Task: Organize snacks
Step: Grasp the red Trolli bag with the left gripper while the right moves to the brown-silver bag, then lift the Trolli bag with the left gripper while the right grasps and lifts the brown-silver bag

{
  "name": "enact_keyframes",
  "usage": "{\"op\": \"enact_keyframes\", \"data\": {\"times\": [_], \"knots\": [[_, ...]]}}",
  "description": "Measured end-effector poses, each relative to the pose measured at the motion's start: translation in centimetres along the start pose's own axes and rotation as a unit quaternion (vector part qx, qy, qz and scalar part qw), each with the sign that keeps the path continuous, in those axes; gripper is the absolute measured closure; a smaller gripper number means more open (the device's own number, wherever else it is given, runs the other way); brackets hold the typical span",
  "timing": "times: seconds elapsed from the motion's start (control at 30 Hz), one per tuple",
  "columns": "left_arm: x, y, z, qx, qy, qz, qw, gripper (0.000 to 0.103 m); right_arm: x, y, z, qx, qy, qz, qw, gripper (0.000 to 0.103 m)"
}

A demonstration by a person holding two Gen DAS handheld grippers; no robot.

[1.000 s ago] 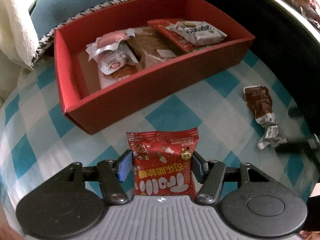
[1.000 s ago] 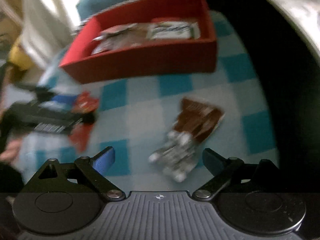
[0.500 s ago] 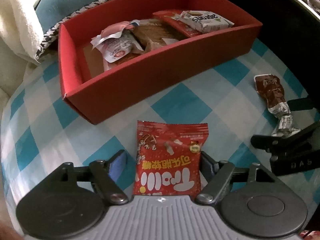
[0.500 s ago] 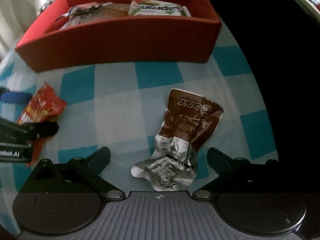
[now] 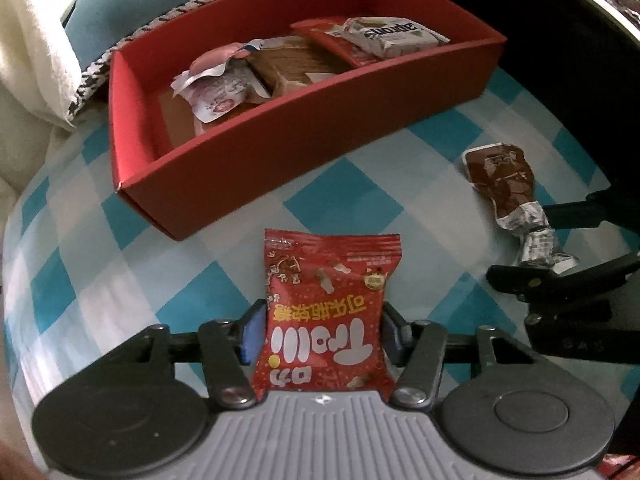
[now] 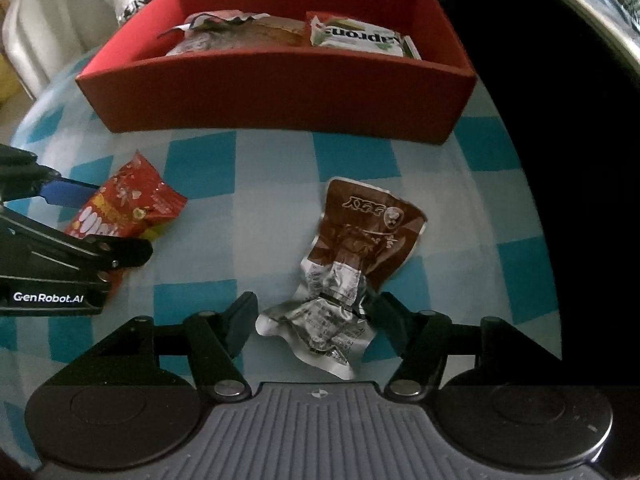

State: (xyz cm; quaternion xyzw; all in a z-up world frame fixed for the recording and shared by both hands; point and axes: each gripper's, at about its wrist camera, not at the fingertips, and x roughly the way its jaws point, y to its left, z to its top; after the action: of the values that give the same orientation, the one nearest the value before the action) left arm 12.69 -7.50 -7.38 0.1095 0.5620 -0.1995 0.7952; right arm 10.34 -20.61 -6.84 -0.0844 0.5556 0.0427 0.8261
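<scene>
Left claw [image 5: 324, 330], closing, with its blue pads against both side edges of the red snack packet [image 5: 330, 312], which lies flat on the checked table [image 5: 168, 264] just in front of the red box [image 5: 304, 136]. Right claw [image 6: 316, 316], also closing, straddles the crumpled silver tail of the brown snack pouch [image 6: 360, 248]; its right finger appears to touch the foil while the left finger stands just clear, though shadow makes the contact uncertain.

Risks from this position:
- The red packet is air-filled and slick. A pinch on its edges alone may let it squirt forward or buckle, and it may then hang crooked when raised.
- The brown pouch is caught by its thin, wrinkled end only. Its heavier body lies beyond the fingers, so it may swing, peel out of the pinch, or tear at the seal.
- The box already holds several wrapped snacks [image 5: 392, 36] toward its right half. A packet released there could rest on the pile and slide over the low wall.
- Both claws work close together, and a shared path to the box invites a collision.
</scene>
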Motion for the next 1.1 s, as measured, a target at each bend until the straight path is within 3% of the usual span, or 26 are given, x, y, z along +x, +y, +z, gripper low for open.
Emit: {"op": "enact_keyframes", "data": {"times": [0.13, 0.8, 0.83, 0.87, 1.0, 1.1], "knots": [[-0.6, 0.6, 0.5, -0.023, -0.002, -0.029, 0.9993, 0.055, -1.9, -0.7, 0.6, 0.018, -0.027, 0.019, 0.999, 0.032], [-5.8, 1.4, 2.7, -0.047, -0.089, -0.035, 0.9943, 0.055, -5.0, -2.2, 4.3, 0.056, -0.106, 0.044, 0.992, 0.033], [-6.1, 1.5, 2.8, -0.050, -0.095, -0.034, 0.9937, 0.055, -5.2, -2.2, 4.5, 0.057, -0.111, 0.045, 0.991, 0.034], [-6.3, 1.7, 3.0, -0.053, -0.101, -0.031, 0.9930, 0.055, -5.5, -2.3, 4.7, 0.058, -0.118, 0.047, 0.990, 0.044], [-7.1, 2.2, 3.6, -0.060, -0.119, -0.019, 0.9909, 0.055, -6.3, -2.5, 5.5, 0.064, -0.133, 0.055, 0.987, 0.052], [-7.1, 2.6, 3.8, -0.069, -0.120, -0.019, 0.9902, 0.055, -5.4, -2.6, 5.9, 0.066, -0.119, 0.051, 0.989, 0.053]]}}
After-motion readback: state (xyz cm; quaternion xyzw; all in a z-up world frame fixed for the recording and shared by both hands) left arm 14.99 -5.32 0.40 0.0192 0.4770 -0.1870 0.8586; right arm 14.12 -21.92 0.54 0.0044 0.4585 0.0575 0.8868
